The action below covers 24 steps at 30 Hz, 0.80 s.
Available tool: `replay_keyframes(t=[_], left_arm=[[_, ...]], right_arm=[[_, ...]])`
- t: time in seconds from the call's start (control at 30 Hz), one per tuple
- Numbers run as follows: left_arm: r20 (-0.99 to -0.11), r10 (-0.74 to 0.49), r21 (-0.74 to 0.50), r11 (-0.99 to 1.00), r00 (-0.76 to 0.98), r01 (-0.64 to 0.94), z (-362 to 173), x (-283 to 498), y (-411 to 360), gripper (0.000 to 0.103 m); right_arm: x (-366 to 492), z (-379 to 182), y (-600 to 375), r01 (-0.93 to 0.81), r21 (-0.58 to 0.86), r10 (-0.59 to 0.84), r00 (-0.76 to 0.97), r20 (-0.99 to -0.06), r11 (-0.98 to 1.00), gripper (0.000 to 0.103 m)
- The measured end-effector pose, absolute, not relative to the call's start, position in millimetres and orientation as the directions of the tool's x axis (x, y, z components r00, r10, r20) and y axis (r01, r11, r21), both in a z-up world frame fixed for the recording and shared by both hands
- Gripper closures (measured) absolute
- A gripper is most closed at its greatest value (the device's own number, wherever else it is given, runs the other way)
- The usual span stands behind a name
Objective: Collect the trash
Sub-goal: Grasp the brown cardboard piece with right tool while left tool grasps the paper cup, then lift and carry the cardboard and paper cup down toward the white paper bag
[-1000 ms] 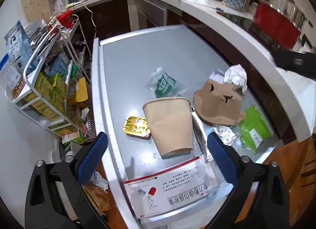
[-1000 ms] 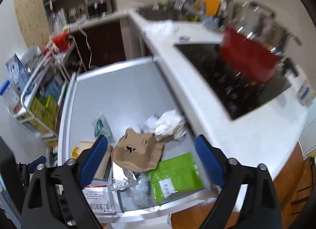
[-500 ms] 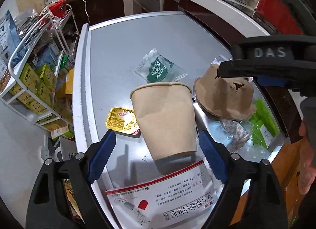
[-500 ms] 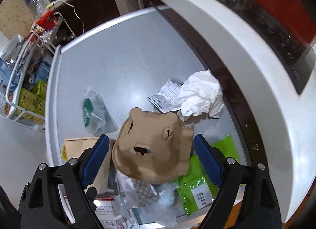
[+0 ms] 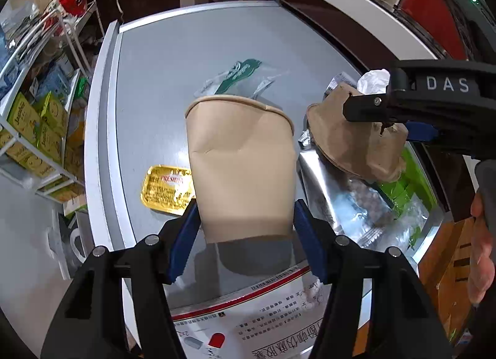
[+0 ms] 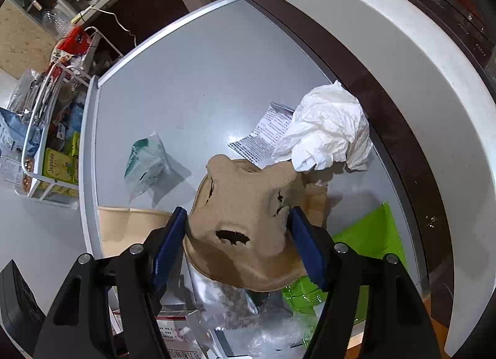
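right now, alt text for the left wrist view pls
The left gripper, whose jaws have just been closing, clamps the base of a crumpled tan paper cup lying on a grey table. A gold foil packet lies left of the cup; the right gripper grips a brown pulp tray.

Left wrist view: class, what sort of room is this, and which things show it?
Most likely a home kitchen: a white countertop with a red pot, a wire rack of packaged food, and a grey table strewn with wrappers.
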State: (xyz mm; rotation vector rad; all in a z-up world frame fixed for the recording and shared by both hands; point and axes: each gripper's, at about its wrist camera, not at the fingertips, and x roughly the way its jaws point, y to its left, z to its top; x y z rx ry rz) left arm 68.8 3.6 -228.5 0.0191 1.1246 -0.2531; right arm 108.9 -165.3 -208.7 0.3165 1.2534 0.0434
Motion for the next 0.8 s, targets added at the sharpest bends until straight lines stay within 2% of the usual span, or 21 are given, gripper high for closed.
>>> replay_keyframes(t=[0.43,0.8], left_arm=[[-0.854,-0.236,-0.159,0.967,0.464,0.198,-197,65,18,0.043],[-0.825,-0.245,-0.172,0.967,0.509,0.186,-177,64,25,0.043]], right_arm=[[107,-185,-178,0.154,0.417,0.336,0.380,-0.862,0.896,0.036],[100,-155,-174,0.109,0.396,0.316,0.431,-0.845,0.912,0.036]])
